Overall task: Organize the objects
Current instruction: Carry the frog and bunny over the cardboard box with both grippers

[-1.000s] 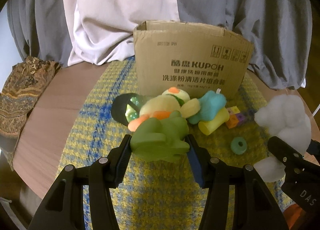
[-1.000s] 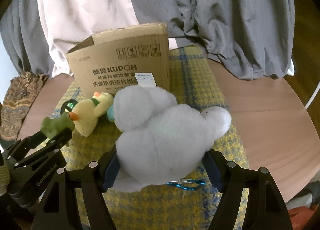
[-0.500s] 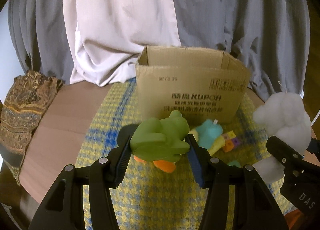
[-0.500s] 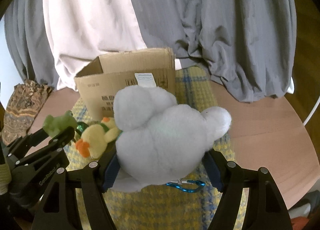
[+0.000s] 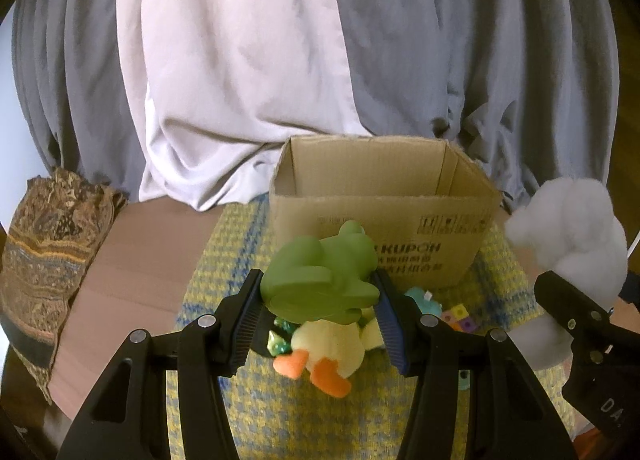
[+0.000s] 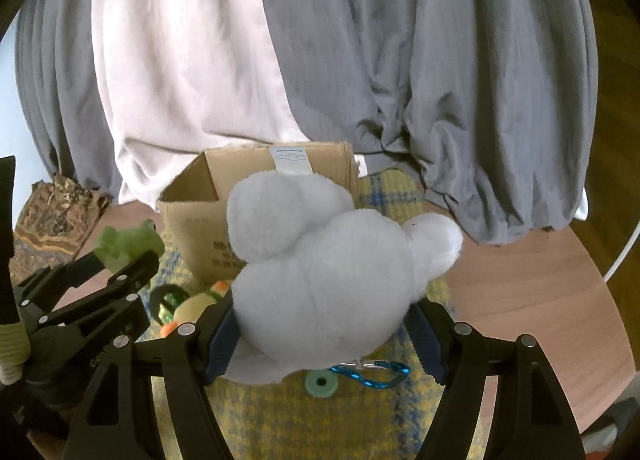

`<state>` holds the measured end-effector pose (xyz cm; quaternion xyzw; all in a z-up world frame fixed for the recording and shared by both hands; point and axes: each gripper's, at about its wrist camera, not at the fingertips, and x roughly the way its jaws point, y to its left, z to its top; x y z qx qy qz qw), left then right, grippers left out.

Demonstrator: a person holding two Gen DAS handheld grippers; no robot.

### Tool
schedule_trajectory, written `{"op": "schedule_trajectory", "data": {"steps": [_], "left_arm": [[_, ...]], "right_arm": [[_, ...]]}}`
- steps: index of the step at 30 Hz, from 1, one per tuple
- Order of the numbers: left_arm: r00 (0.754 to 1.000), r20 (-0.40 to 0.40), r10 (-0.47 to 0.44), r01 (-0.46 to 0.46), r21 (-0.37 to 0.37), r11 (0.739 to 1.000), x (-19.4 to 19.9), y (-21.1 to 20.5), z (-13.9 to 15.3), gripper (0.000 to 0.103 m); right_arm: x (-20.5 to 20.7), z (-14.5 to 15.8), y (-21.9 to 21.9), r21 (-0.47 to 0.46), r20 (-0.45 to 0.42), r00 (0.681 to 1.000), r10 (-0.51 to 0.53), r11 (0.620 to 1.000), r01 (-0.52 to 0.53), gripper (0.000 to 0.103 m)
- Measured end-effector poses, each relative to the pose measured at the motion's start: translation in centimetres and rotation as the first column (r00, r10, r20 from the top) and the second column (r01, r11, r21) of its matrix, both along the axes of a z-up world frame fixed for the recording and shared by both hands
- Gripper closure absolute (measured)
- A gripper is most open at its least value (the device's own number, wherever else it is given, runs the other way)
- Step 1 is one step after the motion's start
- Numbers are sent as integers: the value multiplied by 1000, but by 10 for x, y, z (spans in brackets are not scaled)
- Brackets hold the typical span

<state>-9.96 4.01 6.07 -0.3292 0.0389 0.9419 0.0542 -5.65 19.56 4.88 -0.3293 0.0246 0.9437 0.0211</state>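
Green rubber frog toy (image 5: 320, 280) sits clamped between the blue pads of the left hand-held gripper (image 5: 318, 324), held in the air above the yellow-and-blue checked cloth (image 5: 240, 412) that covers the middle of the round wooden table (image 5: 132, 272). Beside it, the right hand-held gripper (image 6: 324, 336) grasps a fluffy white plush toy (image 6: 332, 284), also clear of the cloth. Under them on the cloth lie a yellow plush duck with orange feet (image 5: 328, 348), a teal ring (image 6: 320, 382), a blue carabiner (image 6: 372, 372) and small coloured cubes (image 5: 460, 318). Farther back on the cloth stands an open brown cardboard box (image 5: 380, 212). Folded patterned brown fabric (image 5: 44, 244) rests at the table's left edge. Grey and pale pink draped cloth (image 5: 280, 40) hangs behind the far edge.
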Motion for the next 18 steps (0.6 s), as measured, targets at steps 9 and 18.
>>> {"op": "schedule_trajectory", "data": {"steps": [9,18], "left_arm": [[1000,-26,-13,13,0,1000,-16,4,16,50],[999,-39,-28,27,-9,1000,-40,8,29,50]], "right_arm": [[-14,16,0,7,-26,1000,2,1000,-2,29],[-32,29,-2,15,-43,999,2,1000,-1,29]]}}
